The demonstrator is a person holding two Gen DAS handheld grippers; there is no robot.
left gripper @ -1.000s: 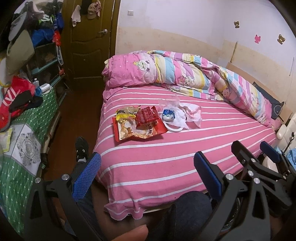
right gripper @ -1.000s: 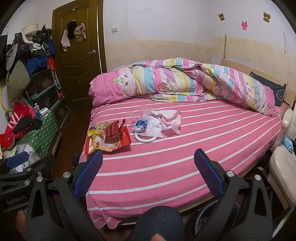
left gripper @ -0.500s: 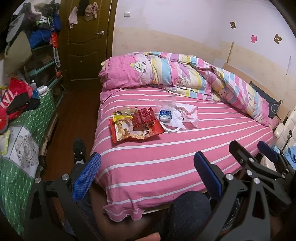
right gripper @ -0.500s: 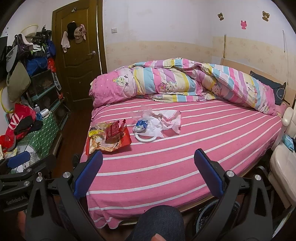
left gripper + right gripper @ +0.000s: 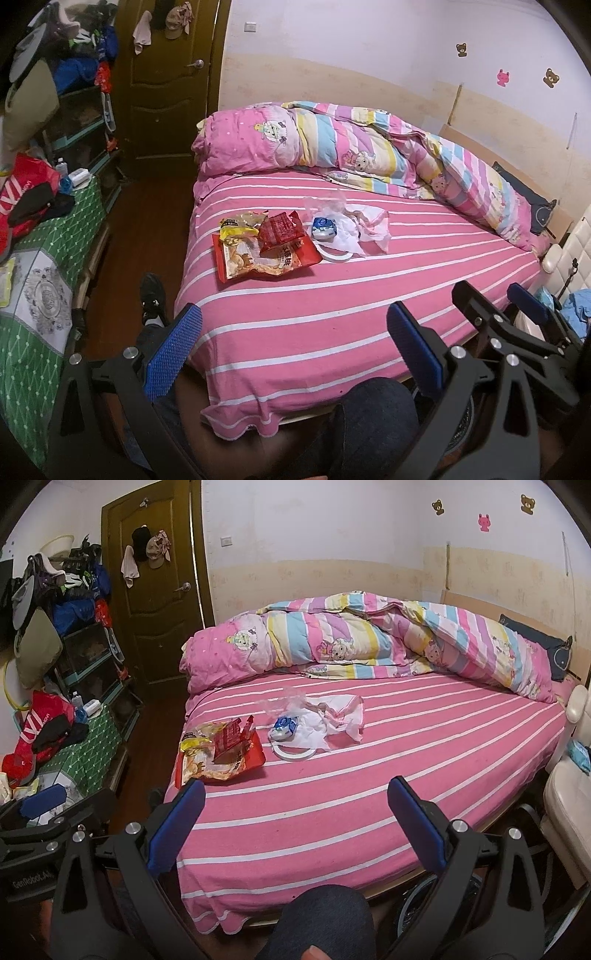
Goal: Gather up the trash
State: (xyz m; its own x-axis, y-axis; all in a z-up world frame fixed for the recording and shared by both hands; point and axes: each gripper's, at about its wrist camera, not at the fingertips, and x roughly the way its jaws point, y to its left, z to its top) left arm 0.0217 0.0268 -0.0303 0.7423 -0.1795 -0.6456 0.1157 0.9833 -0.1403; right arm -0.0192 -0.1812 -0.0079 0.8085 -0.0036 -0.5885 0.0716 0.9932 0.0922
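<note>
Crinkled foil and film: the red snack bag (image 5: 266,254) lies flat on the pink striped bed (image 5: 332,317), with a yellow wrapper (image 5: 238,229) and a smaller dark red packet (image 5: 280,232) resting on top of it.
Paper and plastic: just beside the bags sit a white tissue (image 5: 369,227), a clear plastic bag (image 5: 325,203), a small blue-and-white packet (image 5: 324,227) and a white ring (image 5: 336,254), all touching or overlapping.
Where it all is: mid-bed towards the door side, well apart from both tools, short of the rolled quilt (image 5: 332,147).
Handling: everything looks light, limp and empty; the foil is probably slick, and the tissue would tear rather than resist.
Where to grip: likely a raised torn edge of the red snack bag, or a bunched fold of the tissue; flat-lying film gives little to pinch.
Ring: thin and stiff, best taken across its rim.
Left tool (image 5: 295,350): jaws spread wide, nothing between the blue pads, touching nothing.
Right tool (image 5: 295,823): equally wide apart, empty, held above the near edge of the bed.
</note>
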